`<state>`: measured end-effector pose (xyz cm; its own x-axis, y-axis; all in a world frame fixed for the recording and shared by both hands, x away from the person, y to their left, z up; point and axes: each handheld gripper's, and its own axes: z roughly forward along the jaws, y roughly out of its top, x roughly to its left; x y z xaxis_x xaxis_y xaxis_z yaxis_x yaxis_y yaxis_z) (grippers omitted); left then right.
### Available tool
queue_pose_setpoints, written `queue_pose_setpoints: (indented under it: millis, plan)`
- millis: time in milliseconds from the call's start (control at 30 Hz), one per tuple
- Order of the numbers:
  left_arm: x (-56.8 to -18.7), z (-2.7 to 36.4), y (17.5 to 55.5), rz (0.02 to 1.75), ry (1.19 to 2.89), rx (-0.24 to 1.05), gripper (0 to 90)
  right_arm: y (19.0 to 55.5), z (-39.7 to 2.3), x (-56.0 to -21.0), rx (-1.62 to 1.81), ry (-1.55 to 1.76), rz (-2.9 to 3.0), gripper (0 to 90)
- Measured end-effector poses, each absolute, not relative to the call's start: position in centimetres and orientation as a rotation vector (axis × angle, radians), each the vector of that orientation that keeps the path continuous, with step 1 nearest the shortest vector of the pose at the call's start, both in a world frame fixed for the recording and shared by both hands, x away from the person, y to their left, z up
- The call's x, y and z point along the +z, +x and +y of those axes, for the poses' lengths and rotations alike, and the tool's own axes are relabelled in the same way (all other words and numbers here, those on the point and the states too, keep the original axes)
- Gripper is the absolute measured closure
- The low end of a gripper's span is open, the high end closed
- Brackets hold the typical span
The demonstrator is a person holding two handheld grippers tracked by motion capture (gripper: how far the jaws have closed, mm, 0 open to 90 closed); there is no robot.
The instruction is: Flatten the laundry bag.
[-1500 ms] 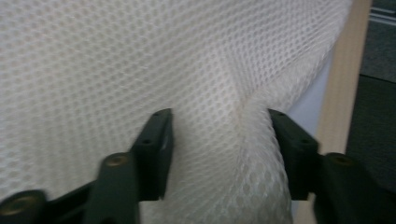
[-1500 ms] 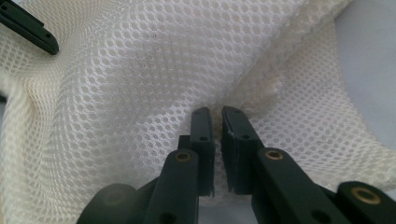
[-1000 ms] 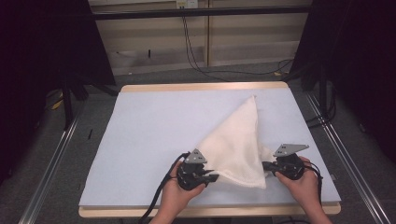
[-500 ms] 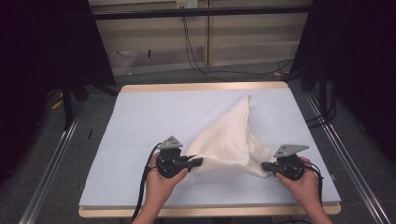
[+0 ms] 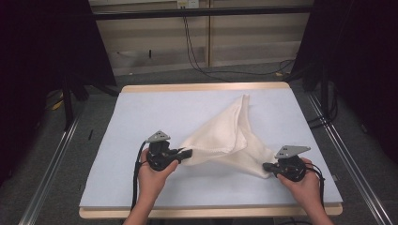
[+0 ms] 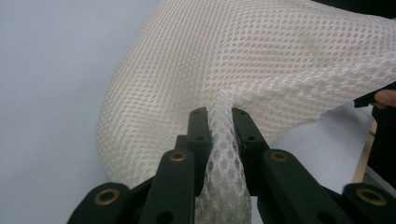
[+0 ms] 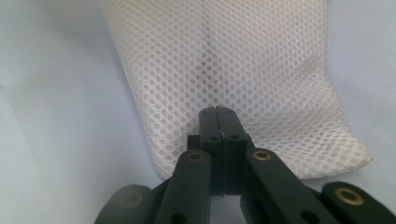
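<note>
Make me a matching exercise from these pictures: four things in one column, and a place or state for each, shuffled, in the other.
Things:
1. left gripper
2. right gripper
3. mesh cloth
4. table mat

Places or states:
A. pale blue, spread over the tabletop
B. white, partly lifted, its far tip near the back edge
C. shut on a bunched cloth edge
D. shut on the cloth's near right corner

Pairs: 1-C, 2-D, 3-B, 4-A

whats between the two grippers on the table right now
The white mesh cloth spans the stretch, pinched by the left gripper and the right gripper; the high view shows it.
</note>
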<state>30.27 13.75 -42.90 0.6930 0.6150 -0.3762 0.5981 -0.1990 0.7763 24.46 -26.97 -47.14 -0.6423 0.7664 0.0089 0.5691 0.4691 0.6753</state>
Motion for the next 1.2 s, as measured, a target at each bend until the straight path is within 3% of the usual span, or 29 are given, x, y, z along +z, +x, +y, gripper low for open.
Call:
queue_pose_setpoints:
  millis: [1200]
  plan:
    - [-43.7,18.2,33.8,1.12,1.766,0.102,79.0,24.3,-26.9,-47.1,0.939,1.131,2.419,90.0]
